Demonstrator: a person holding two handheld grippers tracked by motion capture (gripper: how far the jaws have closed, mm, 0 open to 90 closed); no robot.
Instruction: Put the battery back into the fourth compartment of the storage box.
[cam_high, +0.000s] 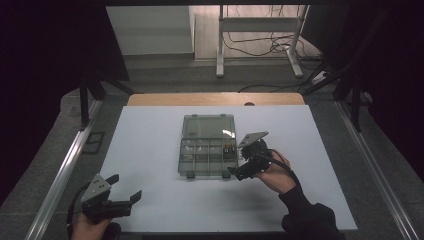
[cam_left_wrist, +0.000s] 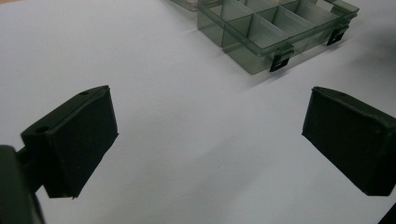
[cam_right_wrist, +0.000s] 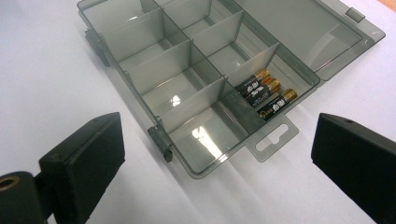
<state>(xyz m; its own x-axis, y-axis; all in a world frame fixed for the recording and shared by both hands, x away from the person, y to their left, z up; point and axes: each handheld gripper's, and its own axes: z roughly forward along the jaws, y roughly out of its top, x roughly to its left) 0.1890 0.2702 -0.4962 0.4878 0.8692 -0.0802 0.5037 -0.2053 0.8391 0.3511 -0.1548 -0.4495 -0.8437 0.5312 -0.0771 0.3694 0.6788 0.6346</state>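
A clear grey compartment box (cam_high: 206, 146) lies in the middle of the white table with its lid (cam_right_wrist: 299, 28) folded open on the far side. Three black-and-gold batteries (cam_right_wrist: 266, 93) lie side by side in one end compartment (cam_high: 229, 149); the other compartments look empty. My right gripper (cam_high: 239, 161) is open just off the box's right end, near the hang tab (cam_right_wrist: 273, 137), with nothing between its jaws (cam_right_wrist: 219, 158). My left gripper (cam_high: 125, 187) hovers open over bare table near the front left corner, well away from the box (cam_left_wrist: 275, 28), jaws spread wide (cam_left_wrist: 210, 135).
The white table top (cam_high: 150, 150) has a wooden strip (cam_high: 215, 99) at its far edge. Metal rails (cam_high: 60, 175) run along both sides. A white desk frame (cam_high: 260, 45) and cables stand on the floor beyond. Two black latches (cam_left_wrist: 280, 58) sit on the box's front wall.
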